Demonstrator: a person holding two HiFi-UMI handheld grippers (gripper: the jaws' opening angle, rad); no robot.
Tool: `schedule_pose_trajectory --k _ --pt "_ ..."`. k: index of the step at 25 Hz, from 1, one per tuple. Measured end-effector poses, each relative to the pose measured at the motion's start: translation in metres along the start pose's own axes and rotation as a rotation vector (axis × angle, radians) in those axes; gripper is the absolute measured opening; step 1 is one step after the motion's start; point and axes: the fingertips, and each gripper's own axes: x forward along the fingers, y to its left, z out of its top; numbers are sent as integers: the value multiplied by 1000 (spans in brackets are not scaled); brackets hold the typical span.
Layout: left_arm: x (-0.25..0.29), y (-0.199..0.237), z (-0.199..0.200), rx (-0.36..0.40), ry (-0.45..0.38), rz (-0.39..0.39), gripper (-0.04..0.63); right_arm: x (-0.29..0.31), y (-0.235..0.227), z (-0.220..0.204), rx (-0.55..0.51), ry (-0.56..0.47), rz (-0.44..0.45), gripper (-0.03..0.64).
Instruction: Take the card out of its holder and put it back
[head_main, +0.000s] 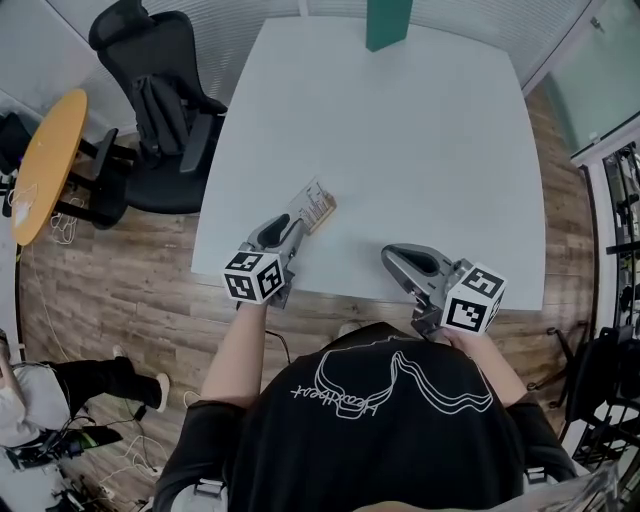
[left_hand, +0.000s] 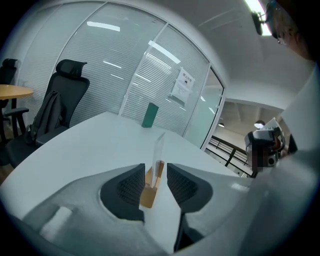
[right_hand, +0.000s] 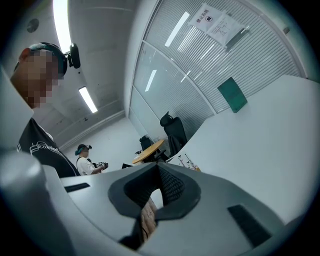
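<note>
A small wooden card holder (head_main: 327, 208) with a printed card (head_main: 309, 203) in it rests on the white table (head_main: 420, 150), near the front left edge. My left gripper (head_main: 296, 226) reaches around it from behind. In the left gripper view the holder (left_hand: 148, 192) and the edge-on card (left_hand: 158, 150) sit between the pads of the left gripper (left_hand: 156, 169); the holder lies against the left pad, and a thin strip of table shows by the right pad. My right gripper (head_main: 389, 256) hovers at the front edge, shut and empty, its tips meeting in the right gripper view (right_hand: 158, 168).
A green block (head_main: 387, 22) stands at the table's far edge. A black office chair (head_main: 160, 110) and a round orange table (head_main: 45, 165) are to the left on the wood floor. Another person (head_main: 40, 400) sits at lower left.
</note>
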Motion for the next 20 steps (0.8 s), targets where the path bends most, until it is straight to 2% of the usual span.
schedule_pose_trajectory --k 3,5,8,20 --pt "7 5 1 69 -20 -7 126 1 -5 -4 11 10 -5 9" --pt "11 1 3 117 -25 -38 126 -1 -10 -8 29 15 -18 9" --pt "18 -3 3 157 -17 -66 126 -3 -13 -11 38 21 -29 9" --pt "29 2 0 194 -13 -78 61 -5 -22 -20 62 22 -55 9"
